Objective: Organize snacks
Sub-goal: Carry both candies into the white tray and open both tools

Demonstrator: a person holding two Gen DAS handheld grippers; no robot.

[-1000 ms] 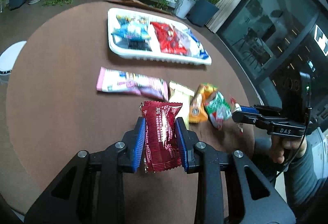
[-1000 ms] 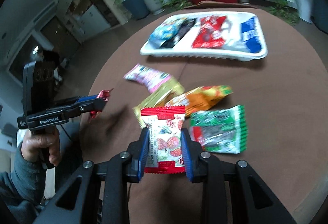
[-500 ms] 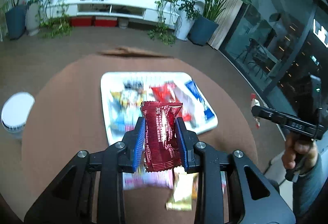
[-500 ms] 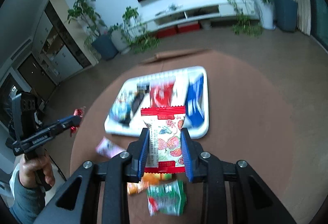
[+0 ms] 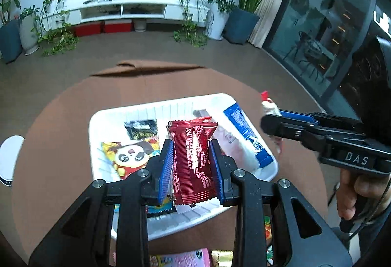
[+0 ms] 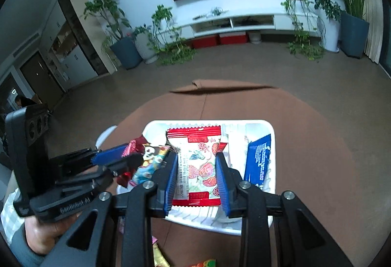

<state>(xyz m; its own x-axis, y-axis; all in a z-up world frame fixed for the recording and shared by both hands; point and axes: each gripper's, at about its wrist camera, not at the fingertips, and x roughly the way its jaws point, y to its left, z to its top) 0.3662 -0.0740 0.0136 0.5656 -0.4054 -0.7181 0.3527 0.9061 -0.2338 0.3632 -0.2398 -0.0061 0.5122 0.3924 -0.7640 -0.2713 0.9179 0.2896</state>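
Where tongs (image 5: 191, 165) intrude, tray (image 5: 156, 109) half-hidden

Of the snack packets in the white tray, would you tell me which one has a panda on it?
The yellow packet at the tray's left side, beside the left tool. Its cartoon panda face sets it apart from the black packet behind it and the blue packet at the right.

Our left hand-held gripper (image 5: 191, 164) and right hand-held gripper (image 6: 196, 177) are black, with blue ribbed pads (image 5: 165, 169), silver screws (image 5: 239, 172), and grey sleeves (image 6: 22, 252).
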